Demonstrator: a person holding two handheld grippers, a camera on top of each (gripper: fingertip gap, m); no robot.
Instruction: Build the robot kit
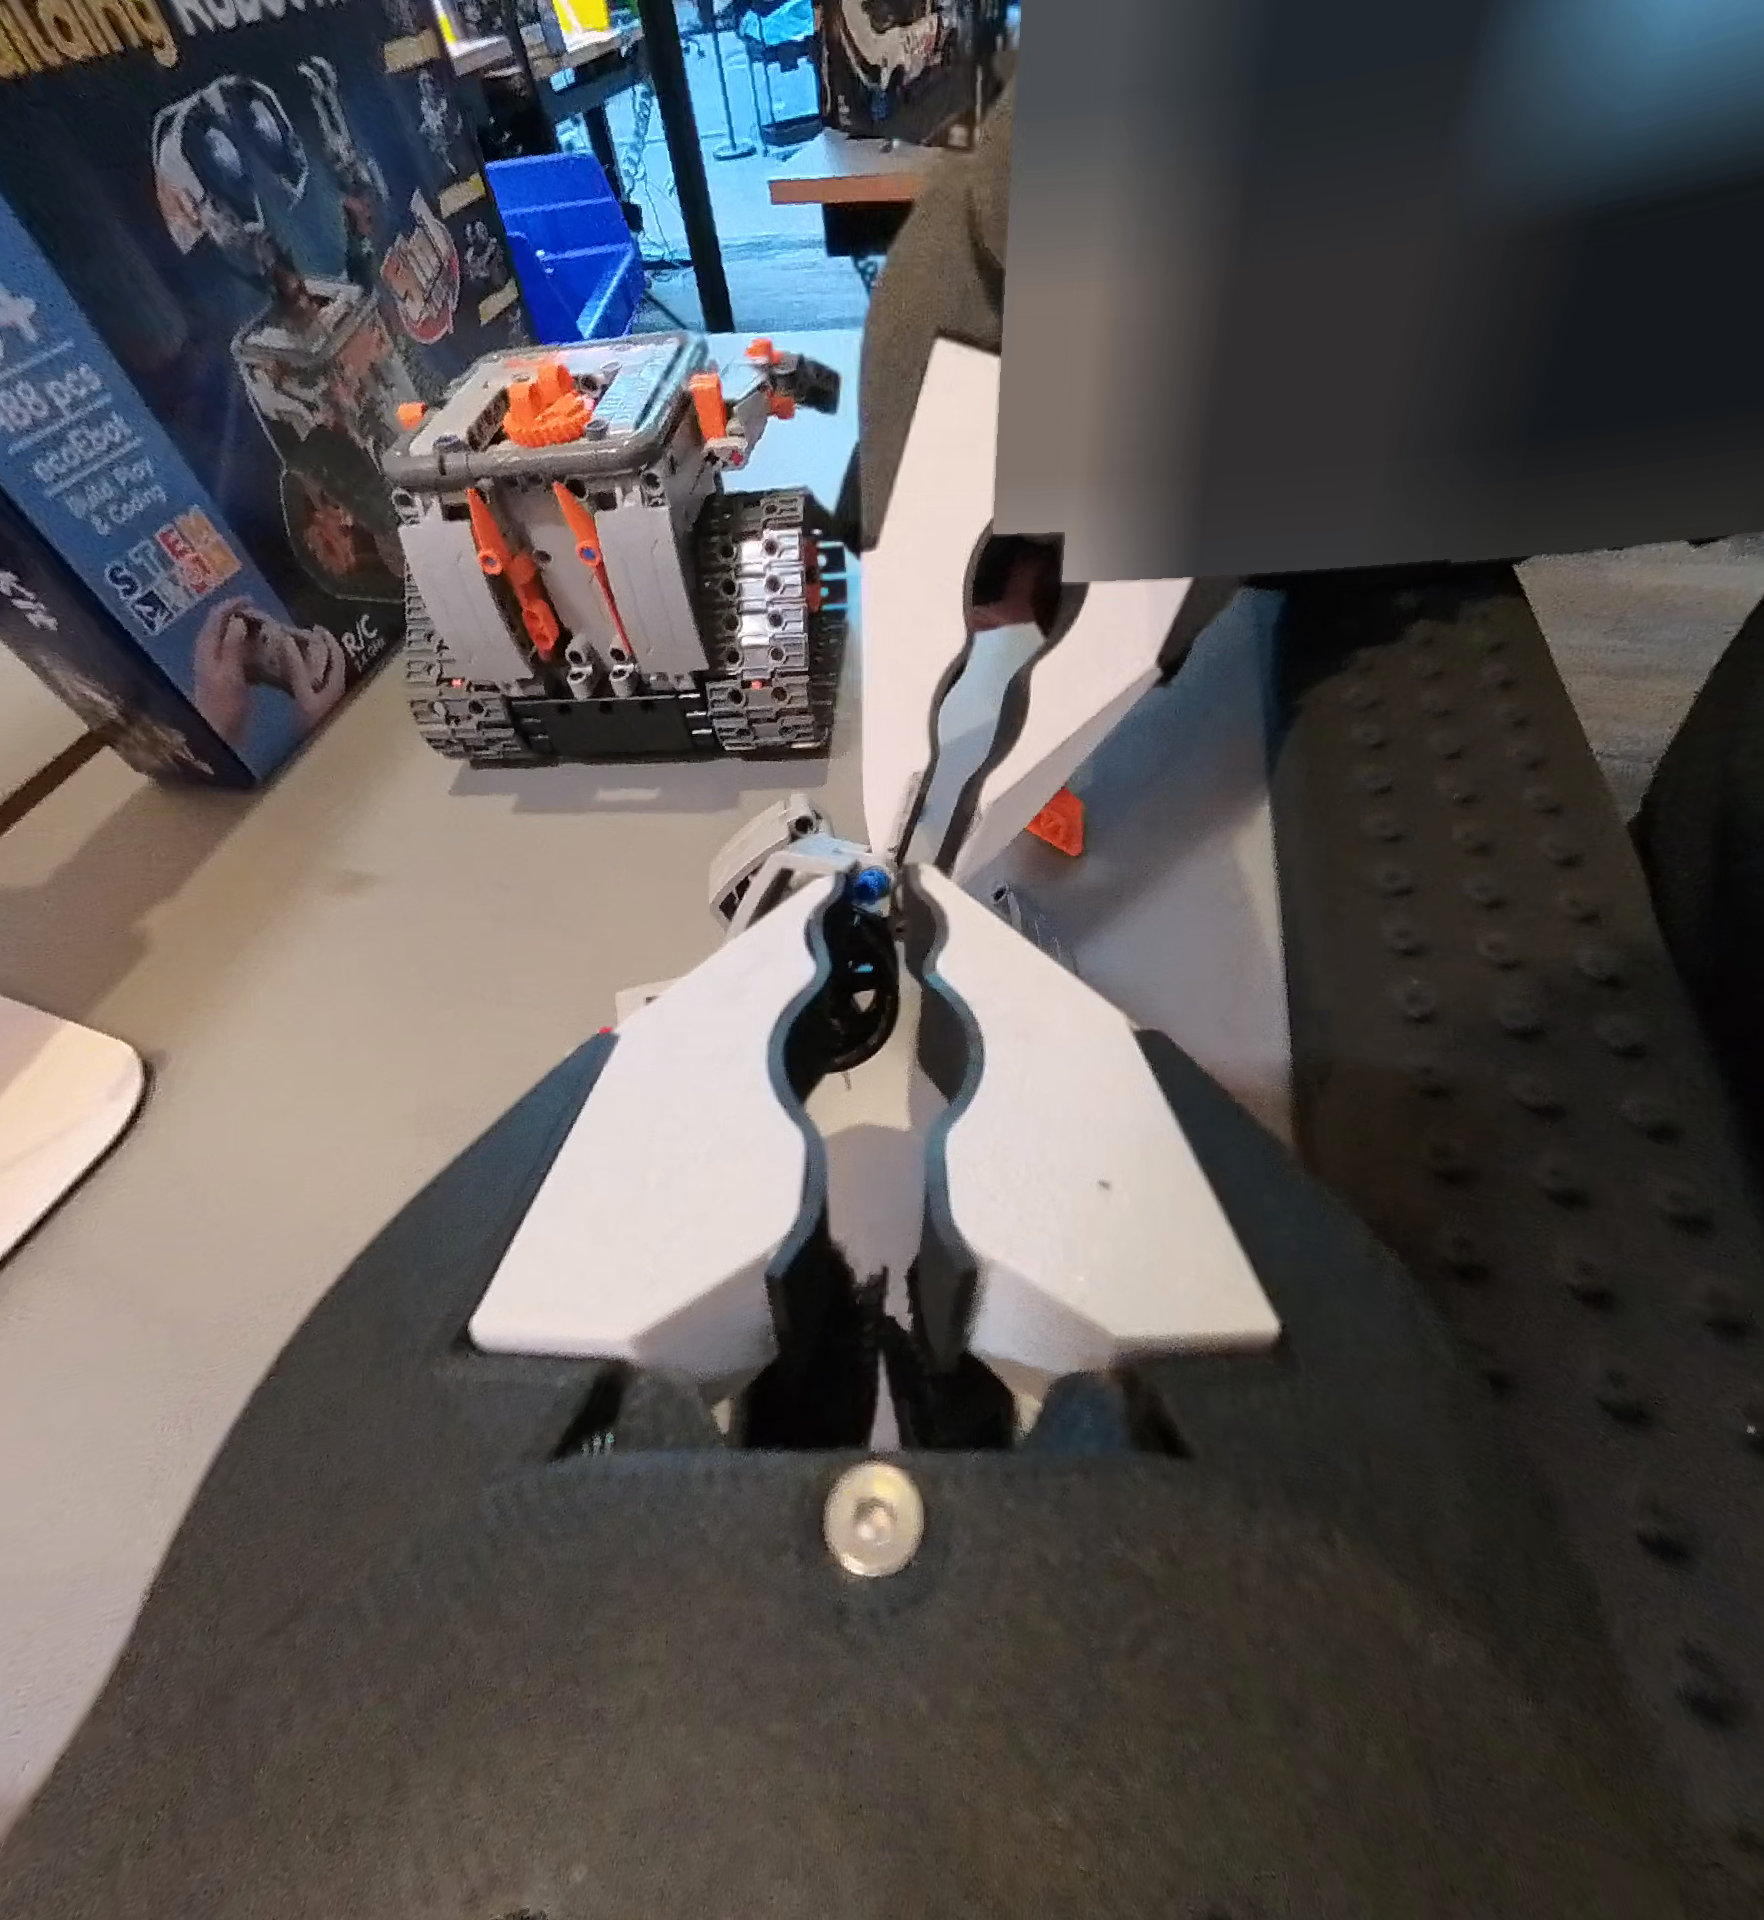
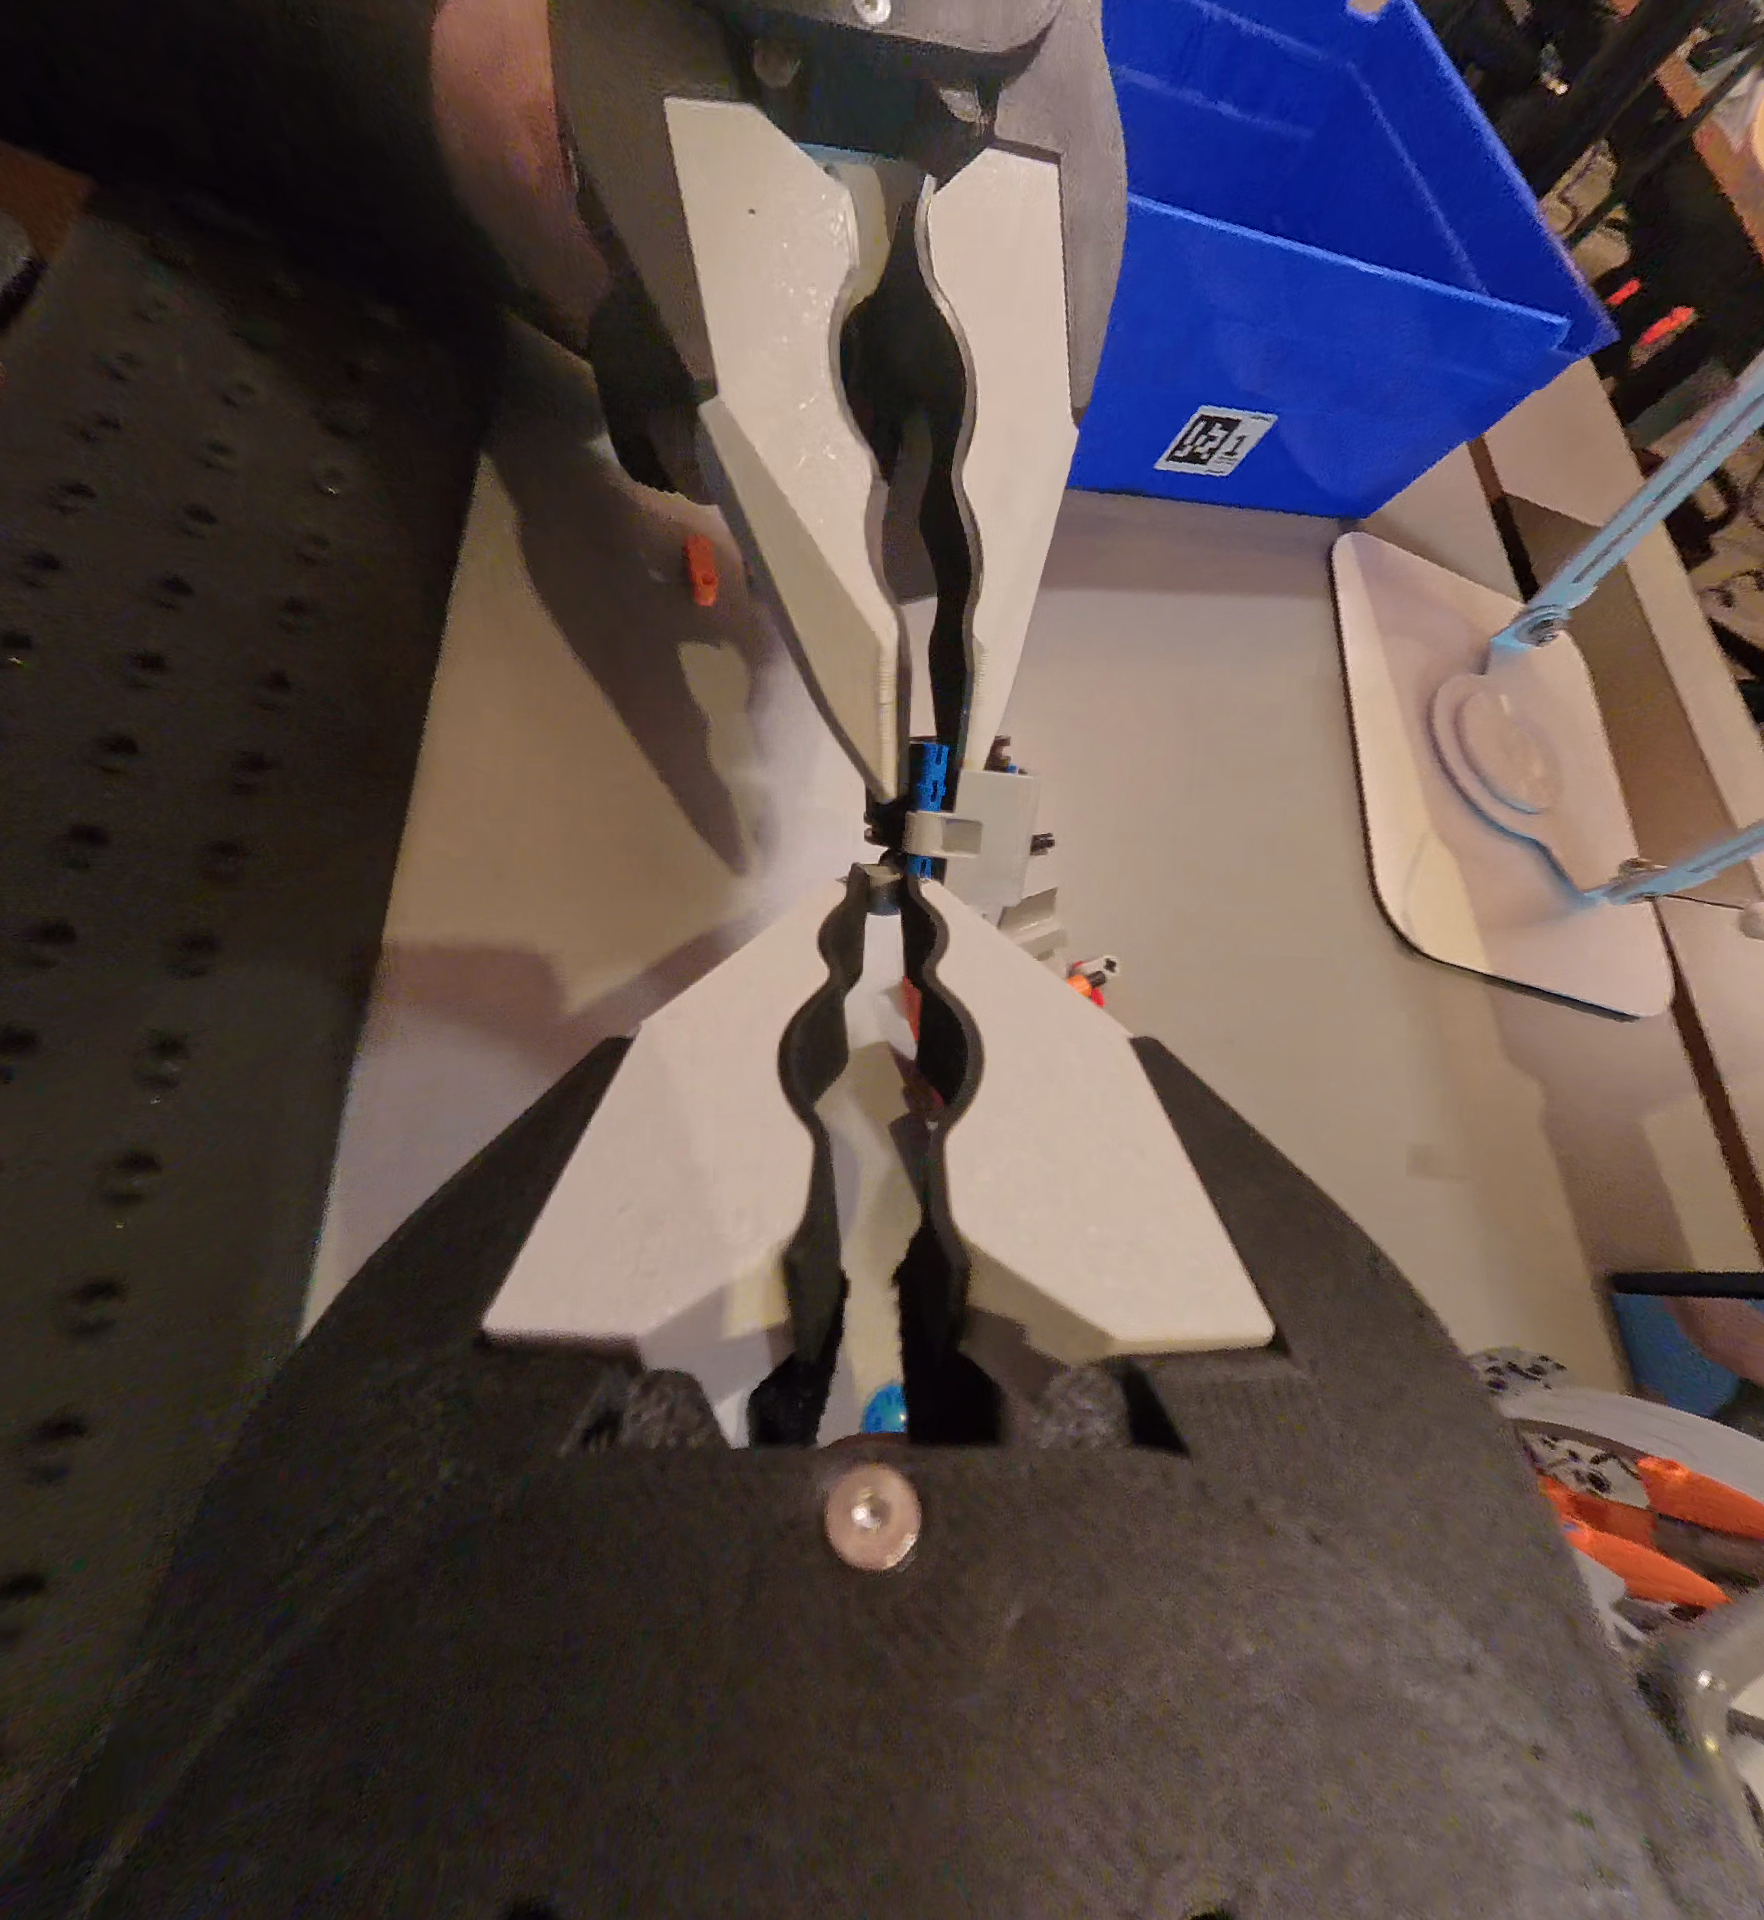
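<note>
My left gripper (image 1: 873, 883) is shut on a small grey brick assembly (image 1: 769, 862) with a blue pin (image 1: 867, 883), just above the pale table (image 1: 286, 987). A black ring-shaped part (image 1: 857, 1003) shows between its fingers. My right gripper (image 1: 904, 847) comes in from the upper right, tip to tip with the left one. In the right wrist view my right gripper (image 2: 883, 883) is shut on a small black pin (image 2: 873, 883) at the end of the grey assembly (image 2: 997, 821). The left gripper (image 2: 925, 774) comes down from above, pinching the blue pin (image 2: 928, 795).
A grey-and-orange tracked robot model (image 1: 608, 561) stands behind, beside a tall blue kit box (image 1: 130, 416). A blue bin (image 2: 1325, 260) and a white tray (image 2: 1460, 883) lie beyond. A loose orange piece (image 2: 701, 571) lies on the table. Black perforated matting (image 2: 130, 831) flanks the work spot. My two grippers' fingertips are within a few centimetres of each other.
</note>
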